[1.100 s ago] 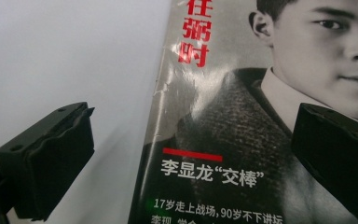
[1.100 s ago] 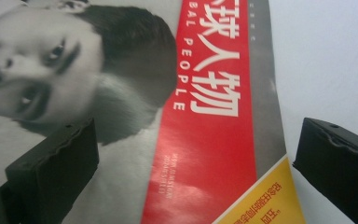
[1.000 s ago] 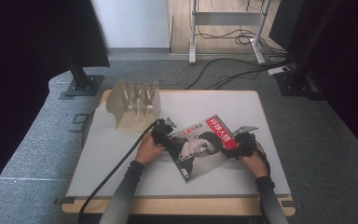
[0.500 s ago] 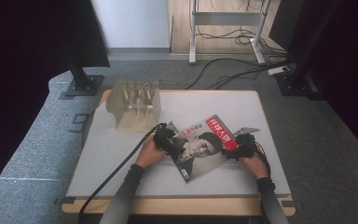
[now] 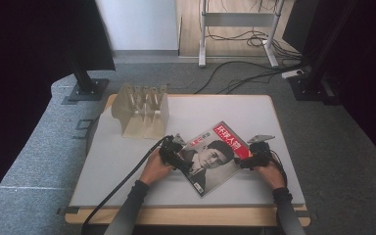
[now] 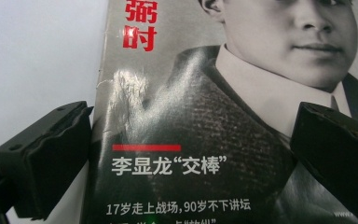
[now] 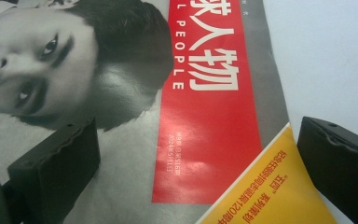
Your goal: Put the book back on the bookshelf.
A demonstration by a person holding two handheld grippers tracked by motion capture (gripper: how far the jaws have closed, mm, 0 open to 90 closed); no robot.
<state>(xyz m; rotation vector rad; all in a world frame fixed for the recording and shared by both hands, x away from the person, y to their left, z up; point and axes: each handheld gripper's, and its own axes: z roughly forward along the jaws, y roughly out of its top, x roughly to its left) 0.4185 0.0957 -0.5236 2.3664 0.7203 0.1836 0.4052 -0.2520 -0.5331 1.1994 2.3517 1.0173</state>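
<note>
A magazine [image 5: 215,157] lies flat on the pale desk [image 5: 127,161], right of the middle and toward the near edge, turned at an angle so that one corner points at the person. Its cover carries a black-and-white portrait, a red title block with white characters, and a yellow triangle at the corner beside the right gripper. The left gripper [image 5: 175,155] rests at the magazine's left edge, held in the person's left hand [image 5: 155,167], with its cable trailing toward the near left corner of the desk. In the left gripper view its jaws stand wide apart, one jaw over the bare desk just off the spine edge of the cover [image 6: 205,140] and the other over the printed jacket; nothing is pinched between them. The right gripper [image 5: 252,157] sits at the magazine's right corner, held in the right hand [image 5: 270,174]. In the right gripper view its jaws are likewise spread wide, one over the grey part of the cover [image 7: 135,154] and the other over the desk beside the yellow corner, holding nothing. A pale slotted rack [image 5: 141,111] stands at the far left of the desk, well apart from the magazine.
</note>
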